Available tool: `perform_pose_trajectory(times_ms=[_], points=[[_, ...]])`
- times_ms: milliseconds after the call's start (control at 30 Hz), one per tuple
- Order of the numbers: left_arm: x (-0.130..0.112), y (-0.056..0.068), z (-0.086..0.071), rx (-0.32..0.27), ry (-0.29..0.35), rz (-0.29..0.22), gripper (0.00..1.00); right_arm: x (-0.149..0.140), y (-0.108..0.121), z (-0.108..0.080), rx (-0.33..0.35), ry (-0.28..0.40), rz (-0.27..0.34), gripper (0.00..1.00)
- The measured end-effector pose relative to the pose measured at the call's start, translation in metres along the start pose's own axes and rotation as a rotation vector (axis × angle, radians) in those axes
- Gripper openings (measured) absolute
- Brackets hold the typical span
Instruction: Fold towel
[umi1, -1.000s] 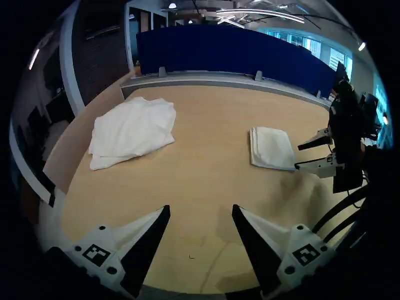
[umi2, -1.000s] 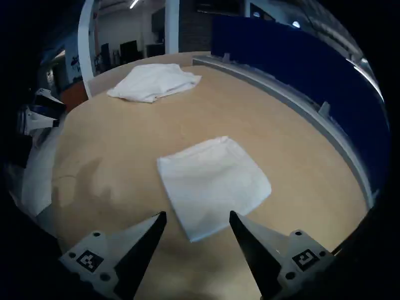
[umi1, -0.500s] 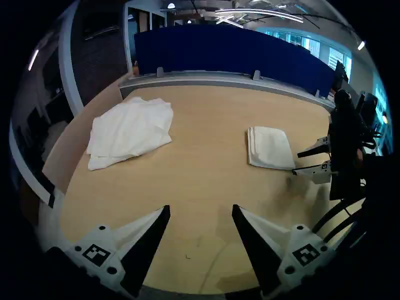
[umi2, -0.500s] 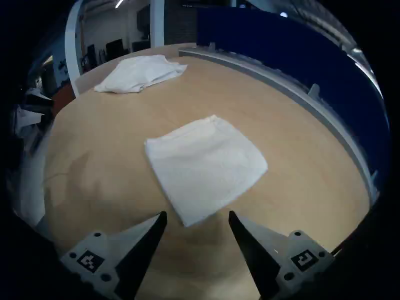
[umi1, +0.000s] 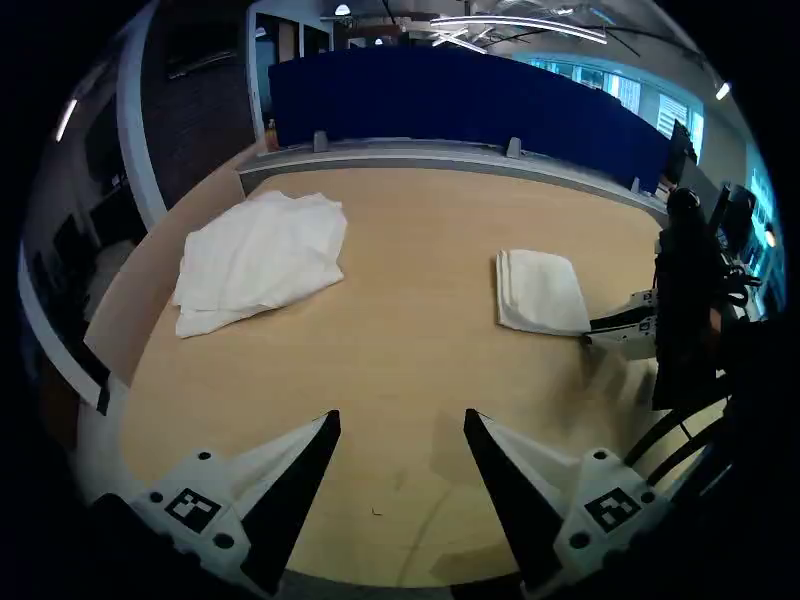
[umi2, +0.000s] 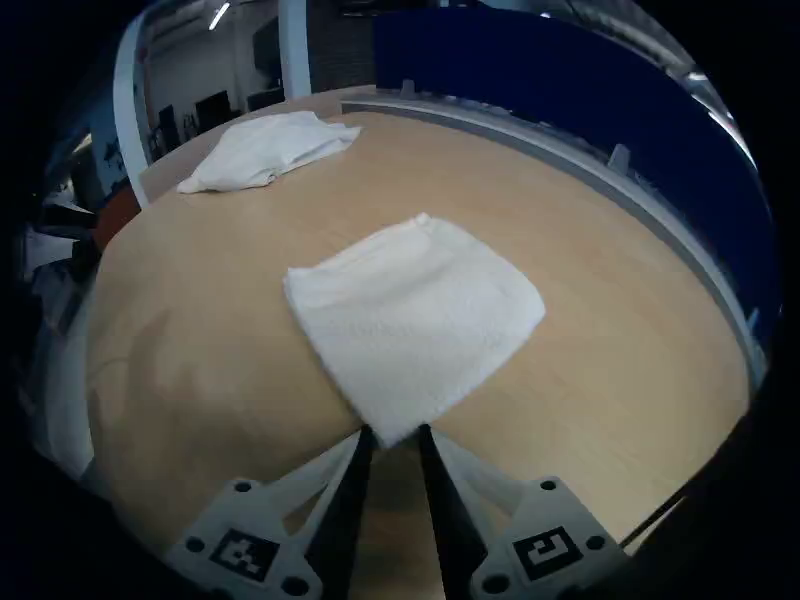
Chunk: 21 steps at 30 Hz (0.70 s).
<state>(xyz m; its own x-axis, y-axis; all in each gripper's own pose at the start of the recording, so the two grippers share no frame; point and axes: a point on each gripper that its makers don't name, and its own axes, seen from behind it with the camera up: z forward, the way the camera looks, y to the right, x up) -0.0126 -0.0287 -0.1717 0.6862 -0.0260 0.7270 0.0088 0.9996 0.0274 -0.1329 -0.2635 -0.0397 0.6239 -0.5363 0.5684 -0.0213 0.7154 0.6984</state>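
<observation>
The counter is a broad sheet of pale wood-grain laminate, smooth and matt, with a curved far edge. Along that edge runs a grey rail, and behind it stands a dark blue partition of flat panels.

Near the counter's far left edge lies a loose towel, white, soft and rumpled, its layers slumped into an uneven heap with one ragged lip sticking out below.

The folded towel lies toward the right edge, well apart from the loose one. It is white terry with a nubbly pile, folded into a neat, thick, roughly square pad lying flat, one corner pointing at the near edge.

The right claw reaches in low over the near right edge, level with the counter. Its two tapering fingers are clenched on that near corner of the folded towel, leaving only a narrow gap behind the tips. In the left gripper view the hand behind it is dark and probably gloved, though too blurred to be sure.

The left claw hangs above the near edge, tilted down, its fingers spread wide and released.
</observation>
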Motion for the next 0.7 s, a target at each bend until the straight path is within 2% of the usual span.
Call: perform_pose_trajectory(times_ms=[167, 267, 500, 700], points=[[0.000, 0.000, 0.001, -0.002, 0.000, 0.001, 0.92, -0.001, 0.002, -0.002, 0.003, -0.003, 0.004, 0.19], [0.000, 0.000, 0.002, -0.003, -0.001, 0.005, 0.92, 0.000, 0.005, -0.004, -0.008, -0.002, -0.005, 0.06], [0.004, 0.003, 0.001, -0.011, 0.003, 0.010, 0.92, 0.007, 0.008, -0.012, -0.011, 0.012, -0.012, 0.04], [0.012, 0.007, -0.001, -0.021, 0.019, 0.013, 0.92, 0.034, 0.013, -0.030, -0.014, 0.058, -0.035, 0.04]])
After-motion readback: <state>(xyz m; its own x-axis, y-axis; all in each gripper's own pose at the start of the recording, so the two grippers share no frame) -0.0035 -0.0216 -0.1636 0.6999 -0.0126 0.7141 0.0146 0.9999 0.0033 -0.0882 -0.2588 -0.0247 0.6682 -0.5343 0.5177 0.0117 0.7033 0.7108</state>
